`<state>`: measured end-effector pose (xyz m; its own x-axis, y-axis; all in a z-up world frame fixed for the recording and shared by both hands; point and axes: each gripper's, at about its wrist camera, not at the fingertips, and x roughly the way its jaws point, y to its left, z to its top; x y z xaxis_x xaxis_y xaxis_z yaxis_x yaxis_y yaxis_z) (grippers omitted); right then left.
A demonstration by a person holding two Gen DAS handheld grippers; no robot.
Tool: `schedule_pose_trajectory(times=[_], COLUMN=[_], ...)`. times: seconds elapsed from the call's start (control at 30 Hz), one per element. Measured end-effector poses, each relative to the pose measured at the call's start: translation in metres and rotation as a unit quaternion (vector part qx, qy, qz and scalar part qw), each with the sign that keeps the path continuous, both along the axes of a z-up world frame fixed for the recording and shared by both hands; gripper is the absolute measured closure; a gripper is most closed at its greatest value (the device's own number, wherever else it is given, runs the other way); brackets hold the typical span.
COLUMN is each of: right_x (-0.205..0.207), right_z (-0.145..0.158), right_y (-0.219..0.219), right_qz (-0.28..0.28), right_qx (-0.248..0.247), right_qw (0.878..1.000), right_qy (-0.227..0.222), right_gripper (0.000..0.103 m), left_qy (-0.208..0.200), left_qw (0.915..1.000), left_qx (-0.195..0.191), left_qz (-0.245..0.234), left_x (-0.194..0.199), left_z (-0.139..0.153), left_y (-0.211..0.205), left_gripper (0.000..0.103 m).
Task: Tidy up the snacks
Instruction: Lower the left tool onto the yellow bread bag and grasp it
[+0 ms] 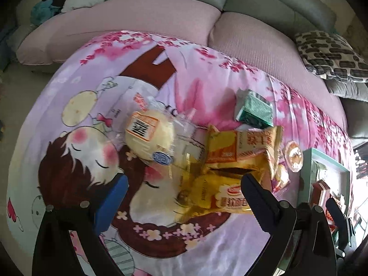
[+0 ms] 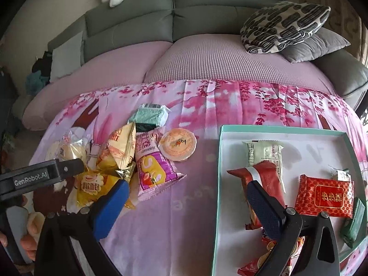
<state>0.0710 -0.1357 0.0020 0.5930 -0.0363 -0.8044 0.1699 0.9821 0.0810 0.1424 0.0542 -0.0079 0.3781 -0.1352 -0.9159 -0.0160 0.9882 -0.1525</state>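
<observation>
The task looked about half done. Several snacks already lay inside the teal-rimmed box point(image 2: 283, 129) near the right edge of the desk: a white packet point(image 2: 264, 154), a long red packet point(image 2: 262, 179), a square red packet point(image 2: 325, 195) and a dark green piece point(image 2: 355, 222). A loose pile waited on the cartoon cloth point(image 2: 197, 197) toward the left: a round bun in clear wrap point(image 1: 149, 135), a yellow bread bag point(image 1: 220, 197), a golden packet point(image 2: 124, 147), a pink cake packet point(image 2: 153, 170), a jelly cup point(image 2: 178, 145) and a green packet point(image 1: 254, 109).

The left gripper point(image 1: 184, 184) hung low over the pile, jaws wide apart, its right finger touching the yellow bread bag but gripping nothing. The right gripper point(image 2: 186, 188) was also wide open and empty, one finger over the long red packet in the box.
</observation>
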Motion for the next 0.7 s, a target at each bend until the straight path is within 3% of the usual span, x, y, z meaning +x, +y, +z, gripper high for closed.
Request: schedule_pose_trajectory(times=[0.4,0.47,0.7], right_x=[-0.003,-0.003,-0.003], right_z=[-0.001,-0.002,-0.002], right_y=[-0.005,-0.006,-0.01], right_qz=[0.002,-0.001,-0.007], right_qx=[-0.026,-0.025,-0.021], right_qw=[1.0,1.0,1.0], right_qy=[0.002,0.003,0.007], right_gripper=[0.001,0.0,0.0], left_qy=[0.038,0.04,0.038], left_qw=[0.9982,0.998,0.9976], left_qx=[-0.027,-0.026,-0.026], left_qz=[-0.037,-0.042,-0.052], left_x=[0.001,0.001,0.001], left_z=[-0.017,-0.018,-0.021], left_y=[-0.029,-0.033,-0.04], left_gripper=[0.006,0.02,0.025])
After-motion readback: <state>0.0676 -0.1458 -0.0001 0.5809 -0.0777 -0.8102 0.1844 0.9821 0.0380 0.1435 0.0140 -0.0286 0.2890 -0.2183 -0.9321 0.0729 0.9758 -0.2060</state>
